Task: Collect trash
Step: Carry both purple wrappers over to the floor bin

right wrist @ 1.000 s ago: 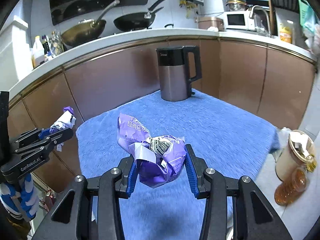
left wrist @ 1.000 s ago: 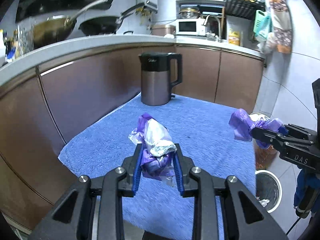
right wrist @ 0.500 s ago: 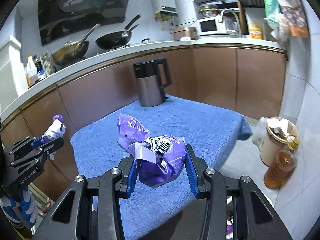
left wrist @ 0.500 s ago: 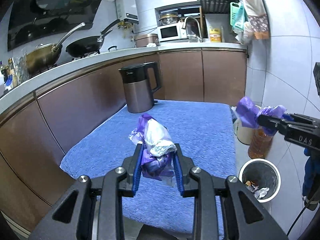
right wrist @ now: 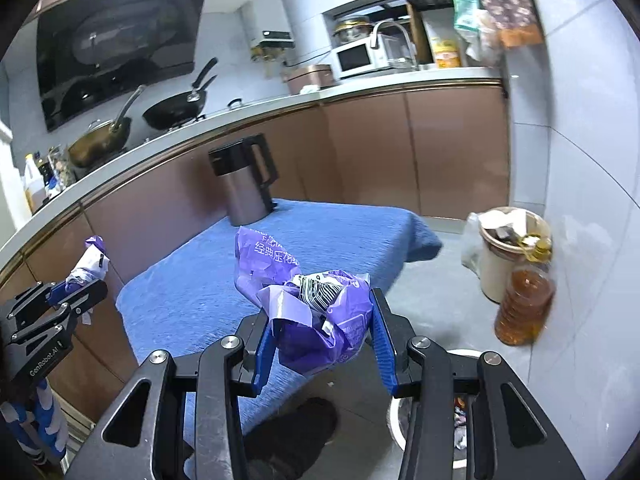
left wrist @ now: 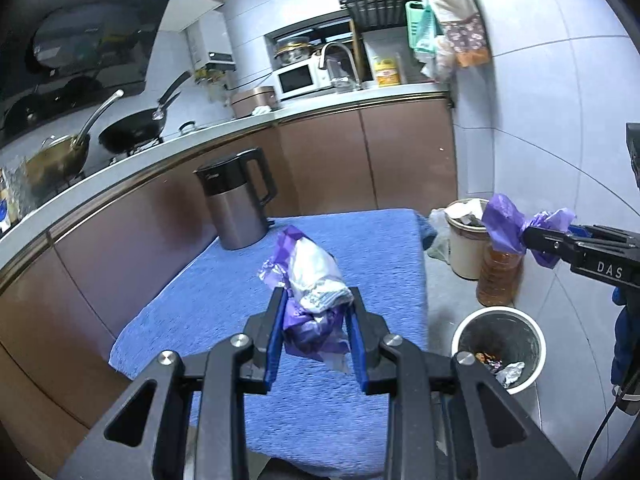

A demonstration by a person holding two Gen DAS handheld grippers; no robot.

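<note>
My left gripper (left wrist: 316, 300) is shut on a crumpled purple and silver wrapper (left wrist: 310, 276), held above the blue towel (left wrist: 224, 288). My right gripper (right wrist: 322, 308) is shut on a crumpled purple plastic bag (right wrist: 316, 312) with white print. In the left wrist view the right gripper (left wrist: 528, 236) with its purple bag (left wrist: 504, 226) is out to the right, above the floor. A white trash bin (left wrist: 500, 348) with several scraps inside stands on the floor below it. In the right wrist view the bin (right wrist: 400, 420) is partly hidden under the fingers, and the left gripper (right wrist: 86, 284) shows at the left.
A steel kettle (left wrist: 236, 200) with black handle stands at the towel's far end. A cream bucket (right wrist: 508, 248) full of rubbish and an oil bottle (right wrist: 524, 300) stand on the floor by the tiled wall. Brown cabinets and a counter with pans run behind.
Both grippers have risen and swung right with their wrappers still held. The right gripper has moved off the towel's edge, and the white bin has come into view below it.
</note>
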